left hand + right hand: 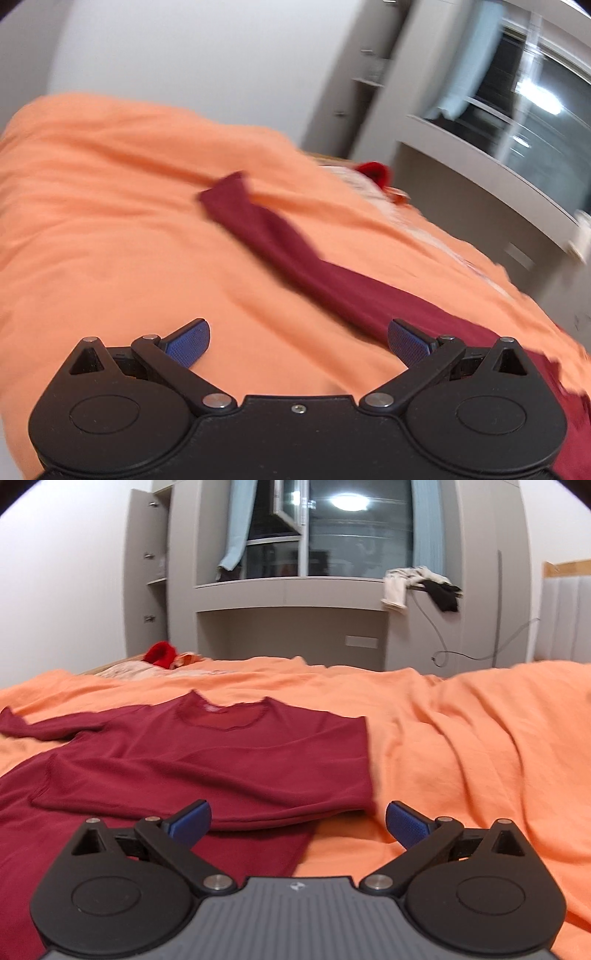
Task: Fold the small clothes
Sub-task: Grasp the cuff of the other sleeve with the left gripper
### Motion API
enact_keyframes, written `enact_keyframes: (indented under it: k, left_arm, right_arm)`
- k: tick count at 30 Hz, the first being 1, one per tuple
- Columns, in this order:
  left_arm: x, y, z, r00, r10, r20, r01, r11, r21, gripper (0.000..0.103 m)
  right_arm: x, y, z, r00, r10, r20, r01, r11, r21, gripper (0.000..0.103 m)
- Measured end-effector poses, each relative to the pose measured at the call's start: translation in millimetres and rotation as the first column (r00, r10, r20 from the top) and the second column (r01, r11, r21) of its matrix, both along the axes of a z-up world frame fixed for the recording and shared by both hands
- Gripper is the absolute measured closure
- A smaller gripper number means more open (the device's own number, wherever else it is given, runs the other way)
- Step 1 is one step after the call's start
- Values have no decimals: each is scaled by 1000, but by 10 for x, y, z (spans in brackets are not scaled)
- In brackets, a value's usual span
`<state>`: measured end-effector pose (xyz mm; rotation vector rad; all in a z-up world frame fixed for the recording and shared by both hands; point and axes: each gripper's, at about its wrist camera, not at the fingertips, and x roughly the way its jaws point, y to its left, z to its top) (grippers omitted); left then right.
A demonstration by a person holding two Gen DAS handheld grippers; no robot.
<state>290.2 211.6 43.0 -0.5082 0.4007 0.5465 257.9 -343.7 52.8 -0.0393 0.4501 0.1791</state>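
A dark red long-sleeved top (207,760) lies flat on the orange bedspread (461,738), its right side folded over the body and its left sleeve stretched out to the left. My right gripper (298,821) hovers open just in front of the folded edge, nothing between its blue pads (404,821). In the tilted, blurred left wrist view the outstretched red sleeve (295,251) runs diagonally across the bedspread (110,221). My left gripper (298,343) stands open and empty near the sleeve's lower part.
A red item (160,653) and pale cloth lie at the bed's far left edge. Beyond the bed stand a grey cabinet and window shelf (291,587) with clothes (417,585) hanging over it. A padded headboard (567,616) is at the right.
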Motion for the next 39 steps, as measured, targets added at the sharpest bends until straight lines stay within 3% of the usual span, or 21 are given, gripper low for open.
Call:
enact_keyframes:
  k: [3, 6, 9, 15, 19, 22, 27, 31, 33, 36, 39]
  left_arm:
    - [51, 276, -49, 999, -6, 34, 9, 997, -80, 1]
    - [185, 487, -48, 996, -57, 71, 64, 992, -109, 1]
    - [310, 716, -101, 992, -28, 120, 51, 981, -190, 1]
    - [525, 1087, -264, 982, 32, 185, 12, 973, -232, 1]
    - [554, 1166, -298, 968, 57, 244, -3, 976, -216, 4]
    - [559, 1228, -316, 956, 87, 280, -20, 972, -233, 18]
    - [609, 1365, -410, 952, 147, 269, -62, 952, -300, 60]
    - [673, 1441, -458, 950, 161, 268, -70, 945, -319, 74]
    - [672, 1455, -465, 949, 162, 270, -68, 943, -327, 92]
    - [602, 1388, -413, 944, 156, 291, -64, 951, -301, 98]
    - [539, 1273, -282, 934, 137, 330, -63, 972, -225, 98]
  right_arm:
    - [-58, 76, -19, 1000, 26, 14, -26, 1000, -6, 0]
    - [-87, 121, -66, 999, 43, 33, -42, 999, -22, 0]
    - [-60, 126, -122, 998, 50, 25, -50, 998, -29, 0]
    - [81, 127, -249, 998, 39, -41, -39, 999, -17, 0]
    - [135, 173, -310, 997, 38, -74, -42, 998, -50, 0]
    - [120, 184, -324, 997, 42, -70, -47, 997, -60, 0]
    - [134, 146, -338, 996, 42, -85, -46, 998, -44, 0]
    - [153, 127, -348, 994, 41, -97, -45, 998, -37, 0]
    - [154, 123, -351, 994, 40, -100, -44, 998, -36, 0]
    - [151, 121, -349, 994, 40, -100, -44, 998, -36, 0]
    - [149, 108, -346, 994, 40, -104, -43, 999, -29, 0]
